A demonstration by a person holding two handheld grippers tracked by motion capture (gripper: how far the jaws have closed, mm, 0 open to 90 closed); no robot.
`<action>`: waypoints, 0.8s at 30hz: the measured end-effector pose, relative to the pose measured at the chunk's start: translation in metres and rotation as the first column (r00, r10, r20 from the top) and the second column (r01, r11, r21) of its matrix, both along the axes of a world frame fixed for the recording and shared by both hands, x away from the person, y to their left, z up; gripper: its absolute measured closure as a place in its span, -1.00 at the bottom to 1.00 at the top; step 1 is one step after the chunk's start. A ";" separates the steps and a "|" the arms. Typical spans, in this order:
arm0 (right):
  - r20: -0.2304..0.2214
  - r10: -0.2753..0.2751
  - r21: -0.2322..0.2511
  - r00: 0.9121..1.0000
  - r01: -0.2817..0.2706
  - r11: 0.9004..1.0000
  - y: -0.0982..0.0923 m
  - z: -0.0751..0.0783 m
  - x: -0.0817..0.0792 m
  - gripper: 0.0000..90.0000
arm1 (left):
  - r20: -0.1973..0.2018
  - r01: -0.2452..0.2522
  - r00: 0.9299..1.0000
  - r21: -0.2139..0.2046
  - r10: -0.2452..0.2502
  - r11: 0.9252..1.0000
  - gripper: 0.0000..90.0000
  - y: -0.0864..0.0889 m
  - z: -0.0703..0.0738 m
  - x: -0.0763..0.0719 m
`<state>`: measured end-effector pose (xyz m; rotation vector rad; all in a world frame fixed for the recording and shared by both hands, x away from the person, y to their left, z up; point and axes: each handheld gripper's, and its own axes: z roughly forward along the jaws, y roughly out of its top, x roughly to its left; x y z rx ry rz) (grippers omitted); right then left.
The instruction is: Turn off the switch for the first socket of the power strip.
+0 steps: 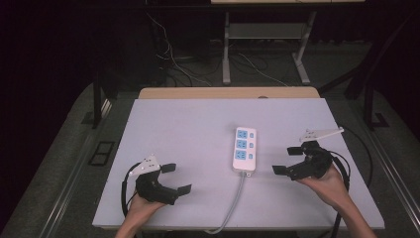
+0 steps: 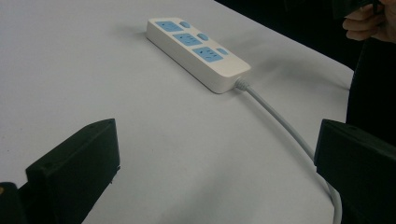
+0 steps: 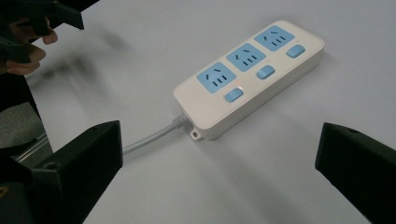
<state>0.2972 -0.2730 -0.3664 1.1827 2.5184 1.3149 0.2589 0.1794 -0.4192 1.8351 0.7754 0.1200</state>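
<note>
A: Left tool [image 1: 176, 178], near corner of counter: jaws wide apart, nothing held. Right tool [image 1: 286, 159], opposite side: same, spread wide, empty.

B: Between them?

A: White plastic power strip with three blue sockets [image 1: 244, 148], flat on the pale matte rectangular counter [image 1: 188, 129], nearer the right tool. Its grey cord [image 1: 236, 198] runs off the near edge.

B: Room?

A: Dark. Grey floor [image 1: 64, 153], loose cables [image 1: 173, 59], white metal desk legs [image 1: 226, 49] beyond.

We see the white table [image 1: 198, 129] evenly and brightly lit, its surroundings falling into darkness. Motion blur smears the shadows at the right gripper view's upper left.
</note>
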 end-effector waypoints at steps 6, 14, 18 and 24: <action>-0.004 0.014 -0.012 1.000 -0.014 1.000 0.005 0.004 0.011 -0.99 | -0.001 0.000 1.000 -0.001 0.000 1.000 -1.00 0.000 0.000 0.001; -0.015 0.032 -0.031 0.999 -0.033 0.999 0.013 0.005 0.021 -0.99 | -0.002 0.000 1.000 -0.001 0.000 1.000 -1.00 0.001 0.000 0.001; -0.018 0.032 -0.039 0.999 -0.033 0.999 0.015 0.006 0.027 -0.99 | -0.003 0.000 1.000 -0.002 0.000 1.000 -1.00 0.000 -0.001 0.001; -0.024 0.031 -0.043 0.999 -0.032 0.999 0.018 0.008 0.035 -0.99 | -0.004 0.002 1.000 -0.001 -0.002 1.000 -1.00 0.001 -0.001 0.002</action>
